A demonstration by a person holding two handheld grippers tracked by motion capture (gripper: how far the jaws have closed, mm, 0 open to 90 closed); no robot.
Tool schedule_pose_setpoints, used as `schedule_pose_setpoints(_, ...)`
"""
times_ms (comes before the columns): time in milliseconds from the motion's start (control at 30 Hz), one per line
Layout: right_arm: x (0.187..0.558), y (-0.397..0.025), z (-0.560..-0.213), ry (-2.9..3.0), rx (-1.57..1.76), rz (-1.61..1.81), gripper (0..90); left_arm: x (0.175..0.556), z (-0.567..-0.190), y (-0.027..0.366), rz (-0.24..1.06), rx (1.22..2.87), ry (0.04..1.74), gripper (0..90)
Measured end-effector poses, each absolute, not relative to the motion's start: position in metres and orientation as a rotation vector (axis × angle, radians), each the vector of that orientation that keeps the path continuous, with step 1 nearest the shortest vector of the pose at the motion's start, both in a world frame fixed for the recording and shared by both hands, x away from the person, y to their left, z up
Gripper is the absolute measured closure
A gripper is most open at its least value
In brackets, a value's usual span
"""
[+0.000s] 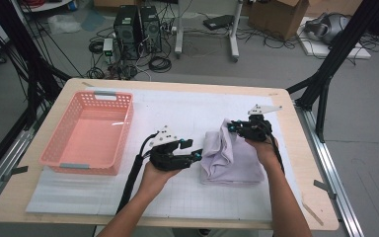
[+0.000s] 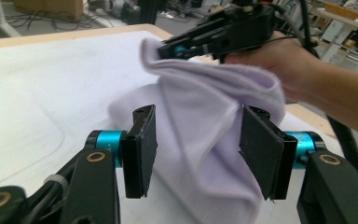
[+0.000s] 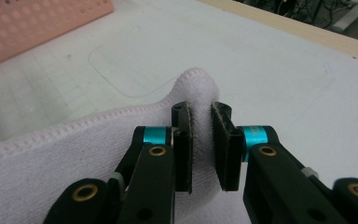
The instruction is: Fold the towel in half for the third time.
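Note:
A pale lavender towel (image 1: pixel 229 155) lies bunched on the white mat, right of the middle. My right gripper (image 1: pixel 232 127) is shut on the towel's far upper corner and holds it raised; in the right gripper view the pads (image 3: pixel 184 140) pinch the hemmed edge of the towel (image 3: pixel 74 154) with the gripper (image 3: pixel 201 135) closed around it. My left gripper (image 1: pixel 193 149) stands open at the towel's left side. In the left gripper view its jaws (image 2: pixel 196 149) are wide apart, with a fold of the towel (image 2: pixel 200 107) hanging in the gap ahead and the right gripper (image 2: pixel 182 49) above it.
A pink plastic basket (image 1: pixel 113 148) sits empty at the left of the mat, its wall also in the right gripper view as basket (image 3: pixel 37 23). The wooden table edge (image 1: pixel 296 148) runs close on the right. Cables and computer towers stand on the floor beyond.

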State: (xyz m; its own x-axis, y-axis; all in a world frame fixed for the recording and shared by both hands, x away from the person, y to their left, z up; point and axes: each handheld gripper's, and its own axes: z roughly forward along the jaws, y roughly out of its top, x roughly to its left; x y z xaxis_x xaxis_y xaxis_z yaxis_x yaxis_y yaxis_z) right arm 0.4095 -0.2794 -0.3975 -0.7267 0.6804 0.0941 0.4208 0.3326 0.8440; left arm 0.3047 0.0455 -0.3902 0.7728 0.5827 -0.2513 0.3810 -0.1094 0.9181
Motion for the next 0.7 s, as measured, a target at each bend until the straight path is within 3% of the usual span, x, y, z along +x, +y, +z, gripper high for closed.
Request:
schedule_pose_setpoints(233,0.404,-0.294,-0.405,2.315,1.038,1.283,75.5,0.302,-0.411,0.07,0.216,1.74,0.818,46.2)
schedule_pose_setpoints(333,0.401,-0.299,-0.404,2.286,1.13,1.269,63.5,0.301,-0.419,0.078,0.233,1.773,0.837,46.1)
schedule_pose_setpoints(533,0.38,-0.325,-0.388,2.208,1.237,1.205,48.0,0.301,-0.424,0.091,0.251,1.767,0.832,46.0)
schedule_pose_setpoints(700,0.347,-0.338,-0.385,2.133,1.224,1.23,44.0,0.299,-0.423,0.099,0.27,1.76,0.811,45.6)
